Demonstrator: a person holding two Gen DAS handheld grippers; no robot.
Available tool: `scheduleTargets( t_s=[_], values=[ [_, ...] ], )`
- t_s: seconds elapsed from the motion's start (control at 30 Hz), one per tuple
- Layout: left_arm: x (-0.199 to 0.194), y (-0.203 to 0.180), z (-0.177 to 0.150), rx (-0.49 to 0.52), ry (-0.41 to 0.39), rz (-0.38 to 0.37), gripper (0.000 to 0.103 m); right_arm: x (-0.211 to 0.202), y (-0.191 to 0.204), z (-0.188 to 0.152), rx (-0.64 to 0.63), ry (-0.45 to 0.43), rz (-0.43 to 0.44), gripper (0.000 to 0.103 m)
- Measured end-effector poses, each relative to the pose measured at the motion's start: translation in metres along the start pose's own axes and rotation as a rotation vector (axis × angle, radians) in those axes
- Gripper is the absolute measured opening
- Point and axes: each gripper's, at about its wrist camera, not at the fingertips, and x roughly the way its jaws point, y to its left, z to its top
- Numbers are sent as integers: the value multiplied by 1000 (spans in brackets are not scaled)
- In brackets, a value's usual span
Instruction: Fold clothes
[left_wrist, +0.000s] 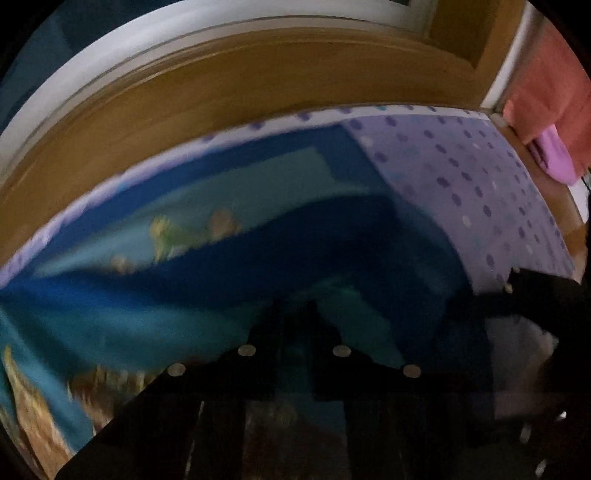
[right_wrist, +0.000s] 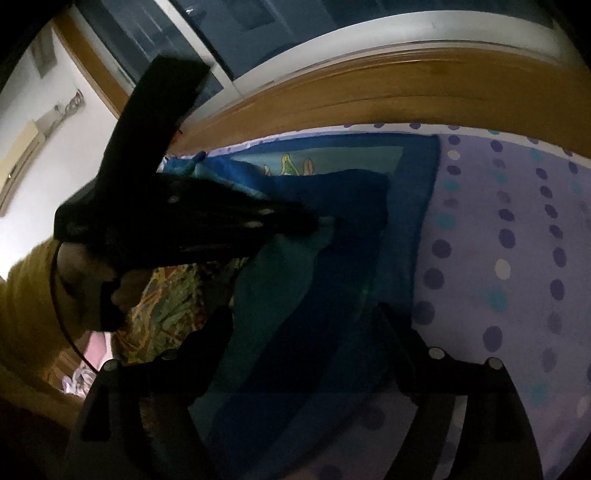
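Observation:
A blue garment (left_wrist: 258, 266) with a teal printed panel lies on a purple dotted bedsheet (left_wrist: 461, 177). The left wrist view is blurred. In it my left gripper (left_wrist: 291, 314) looks shut on a lifted fold of the garment, with teal cloth showing between its fingers. From the right wrist view, the left gripper (right_wrist: 314, 221) pinches that fold above the garment (right_wrist: 369, 229). My right gripper (right_wrist: 303, 325) is open, its two fingers spread wide over the garment's near edge with nothing pinched. The right tool's dark body (left_wrist: 543, 295) shows at the right edge of the left wrist view.
A wooden bed frame (left_wrist: 258, 85) curves along the far side under a window (right_wrist: 258, 29). Orange cloth (left_wrist: 554, 92) and a pink object (left_wrist: 554, 155) lie at the right. A yellow sleeve (right_wrist: 26, 295) and a multicoloured patterned cloth (right_wrist: 166, 306) are at the left.

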Motion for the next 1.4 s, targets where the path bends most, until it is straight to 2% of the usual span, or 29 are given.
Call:
scheduleTargets(
  t_s=[0.33, 0.47, 0.6, 0.67, 0.8, 1.0, 1.27, 1.4],
  values=[
    [-23, 24, -55, -161, -1, -31, 9, -1, 2, -2, -47, 9, -2, 80],
    [-26, 35, -68, -198, -33, -49, 9, -2, -16, 4, 104, 28, 104, 80],
    [-26, 46, -77, -244, -72, -81, 9, -2, -18, 8, 133, 37, 159, 79],
    [-25, 47, -79, -262, -92, -98, 9, -3, -18, 10, 147, 42, 186, 79],
    [-22, 50, -79, -286, -114, -128, 9, 6, -10, 17, 103, 78, 164, 79],
    [-23, 53, -80, -293, -121, -147, 9, 22, -3, 28, 86, 99, 199, 79],
    [-22, 54, -77, -293, -125, -161, 9, 40, -19, 59, 113, 70, 176, 79],
    [-22, 56, -78, -307, -132, -175, 9, 50, -32, 71, 158, 51, 204, 79]
  ],
)
